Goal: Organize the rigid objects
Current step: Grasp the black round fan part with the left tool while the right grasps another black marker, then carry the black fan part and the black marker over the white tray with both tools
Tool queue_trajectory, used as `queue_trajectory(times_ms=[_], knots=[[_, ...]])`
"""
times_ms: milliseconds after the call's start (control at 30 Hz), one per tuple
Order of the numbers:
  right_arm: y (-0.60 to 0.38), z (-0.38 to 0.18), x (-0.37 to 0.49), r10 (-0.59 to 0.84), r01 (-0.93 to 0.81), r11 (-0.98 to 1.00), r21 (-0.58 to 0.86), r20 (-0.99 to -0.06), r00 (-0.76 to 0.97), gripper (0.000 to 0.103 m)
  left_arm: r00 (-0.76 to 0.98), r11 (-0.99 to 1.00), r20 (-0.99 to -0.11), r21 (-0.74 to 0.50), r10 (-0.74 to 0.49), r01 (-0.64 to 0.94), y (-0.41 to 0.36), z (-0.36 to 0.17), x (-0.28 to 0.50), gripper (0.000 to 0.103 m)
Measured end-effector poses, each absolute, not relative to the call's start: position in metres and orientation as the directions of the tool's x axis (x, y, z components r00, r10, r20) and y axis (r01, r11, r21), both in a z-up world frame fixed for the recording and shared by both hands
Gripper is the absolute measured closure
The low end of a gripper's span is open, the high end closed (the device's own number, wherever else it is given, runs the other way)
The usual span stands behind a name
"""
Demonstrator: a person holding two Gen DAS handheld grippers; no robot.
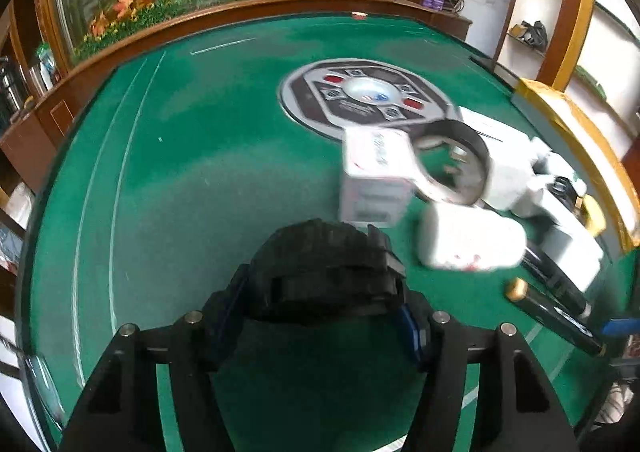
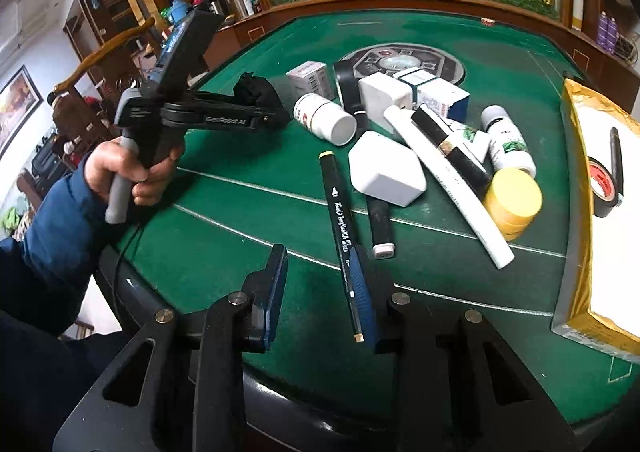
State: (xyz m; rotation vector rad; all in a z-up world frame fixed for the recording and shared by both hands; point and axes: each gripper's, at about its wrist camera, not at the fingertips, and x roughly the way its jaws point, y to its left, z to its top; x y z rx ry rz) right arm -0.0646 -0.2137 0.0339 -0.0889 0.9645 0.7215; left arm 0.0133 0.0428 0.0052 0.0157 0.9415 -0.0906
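On green felt table (image 2: 248,212), left gripper (image 1: 320,284) clamped on a black ridged object (image 1: 324,264), held left of the clutter. Right gripper (image 2: 320,292) at near edge, jaws narrowed but not pinching; black marker (image 2: 340,220) lies beside its right finger, grip unclear. Pile at centre-right: white bottle (image 2: 324,118), white block (image 2: 384,168), yellow tape roll (image 2: 512,200). Cardboard box (image 2: 580,212) far right.

Left tool (image 1: 320,316) gripping black ridged object (image 1: 320,264), green table (image 1: 180,192)
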Motion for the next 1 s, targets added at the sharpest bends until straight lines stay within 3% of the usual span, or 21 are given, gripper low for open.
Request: queue_trajectory(times_ms=[300, 333, 533, 1000], knots=[[-0.195, 0.023, -0.037, 0.469, -0.592, 0.780, 0.204, -0.816, 0.337, 0.075, 0.590, 0.992, -0.800, -0.043, -0.104, 0.117, 0.027, 0.009, -0.001, 0.039], [-0.193, 0.021, -0.035, 0.464, -0.588, 0.782, 0.204, -0.822, 0.331, 0.080, 0.591, 0.992, -0.799, -0.048, -0.109, 0.119, 0.027, 0.009, 0.000, 0.039], [-0.177, 0.012, -0.034, 0.417, -0.587, 0.796, 0.149, -0.838, 0.352, 0.088, 0.599, 0.990, -0.790, -0.060, -0.126, 0.129, 0.026, 0.010, 0.002, 0.039], [-0.198, 0.028, -0.048, 0.553, -0.555, 0.780, 0.289, -0.734, 0.395, 0.088, 0.658, 0.971, -0.716, -0.128, -0.231, 0.201, 0.009, 0.034, -0.009, 0.039]])
